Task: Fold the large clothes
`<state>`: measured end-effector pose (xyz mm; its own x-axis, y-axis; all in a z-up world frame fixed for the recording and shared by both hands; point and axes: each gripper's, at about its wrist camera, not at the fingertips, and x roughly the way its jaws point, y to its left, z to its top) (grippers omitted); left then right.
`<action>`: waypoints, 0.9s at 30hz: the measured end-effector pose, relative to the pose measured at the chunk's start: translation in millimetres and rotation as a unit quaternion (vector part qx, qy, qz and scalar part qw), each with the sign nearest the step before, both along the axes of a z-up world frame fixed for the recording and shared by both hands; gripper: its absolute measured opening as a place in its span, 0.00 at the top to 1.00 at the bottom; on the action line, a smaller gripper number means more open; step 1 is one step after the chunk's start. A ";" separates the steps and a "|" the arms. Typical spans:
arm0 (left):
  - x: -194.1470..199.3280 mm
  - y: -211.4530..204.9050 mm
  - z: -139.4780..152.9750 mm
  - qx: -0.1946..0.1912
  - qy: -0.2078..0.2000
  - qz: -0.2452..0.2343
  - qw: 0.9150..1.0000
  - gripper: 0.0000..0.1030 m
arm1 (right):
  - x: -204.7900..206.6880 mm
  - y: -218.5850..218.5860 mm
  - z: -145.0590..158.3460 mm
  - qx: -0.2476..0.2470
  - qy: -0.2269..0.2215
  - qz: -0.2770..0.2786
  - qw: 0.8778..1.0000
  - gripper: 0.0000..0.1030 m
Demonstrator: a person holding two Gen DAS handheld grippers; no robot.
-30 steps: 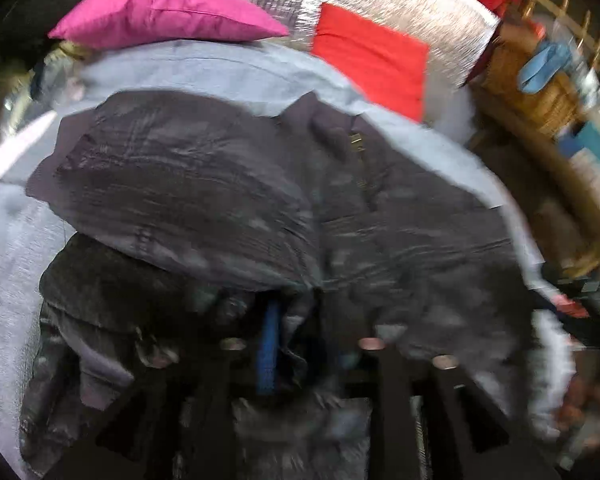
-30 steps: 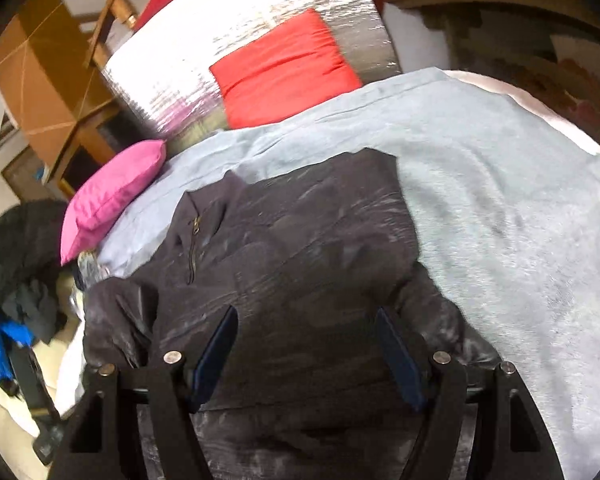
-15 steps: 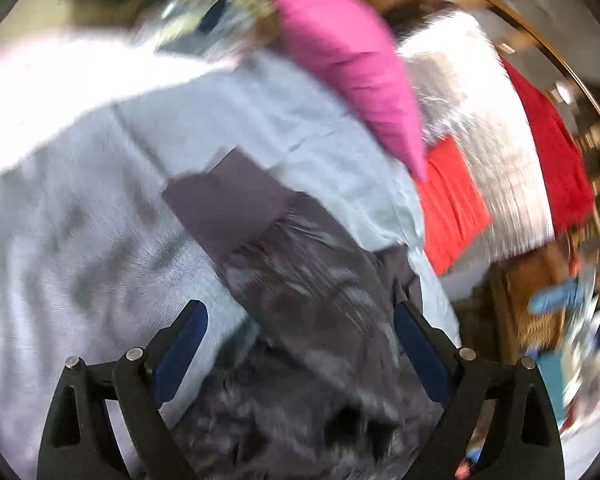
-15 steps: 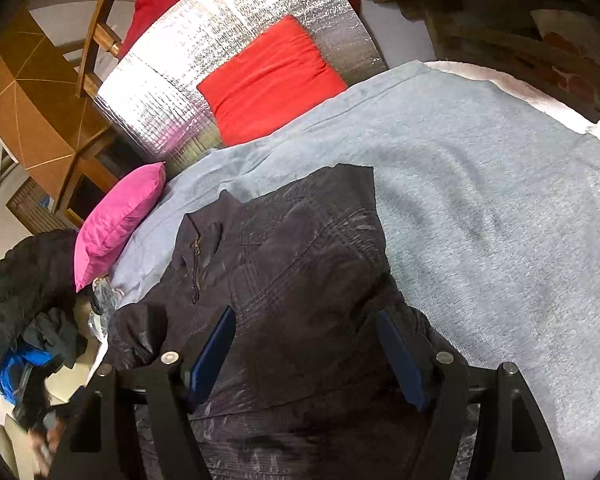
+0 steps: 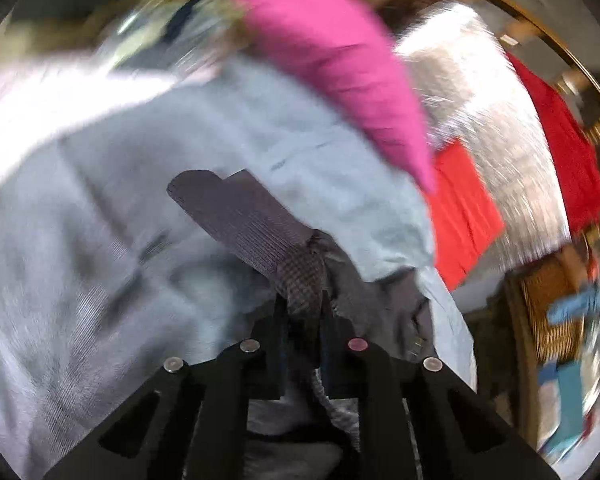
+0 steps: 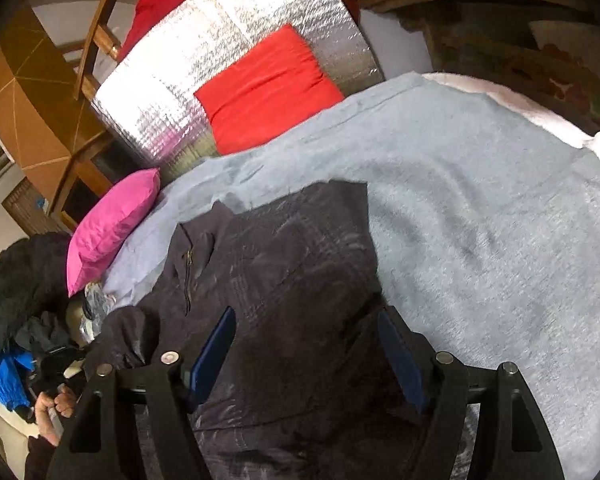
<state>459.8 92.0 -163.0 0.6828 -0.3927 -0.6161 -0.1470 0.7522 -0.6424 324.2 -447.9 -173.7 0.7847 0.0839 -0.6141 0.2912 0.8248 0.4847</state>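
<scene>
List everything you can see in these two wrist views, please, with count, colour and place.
jacket: one, dark, spread on the blanket; its cuff reaches beyond the left gripper.
blanket: one, light blue-grey, covering the bed.
pink pillow: one, at the blanket's far edge.
red cushion: one, against the foil sheet.
foil sheet: one, silver, behind the bed.
basket: one, wicker, beside the bed.
clothes pile: dark and blue, beside the bed.
left gripper: black, shut on the jacket sleeve.
right gripper: black with blue pads, open over the jacket.
</scene>
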 end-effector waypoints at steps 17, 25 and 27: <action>-91.2 -330.1 70.5 0.255 -0.097 -0.331 0.903 0.89 | -34.7 -68.4 6.9 0.106 -0.035 -0.065 0.992 0.25; -128.5 -343.5 10.8 0.254 -0.028 -0.398 0.881 0.33 | -40.8 -89.6 1.5 0.150 -0.034 -0.069 0.986 0.25; -142.4 -332.9 22.0 0.227 -0.051 -0.414 0.880 0.31 | -39.2 -88.2 1.1 0.153 -0.033 -0.063 0.986 0.25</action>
<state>317.4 -240.9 -140.9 0.3383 -0.5106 -0.7904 0.6134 0.7567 -0.2263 285.0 -536.1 -172.6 0.8379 0.1569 -0.5228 0.3420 0.5956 0.7268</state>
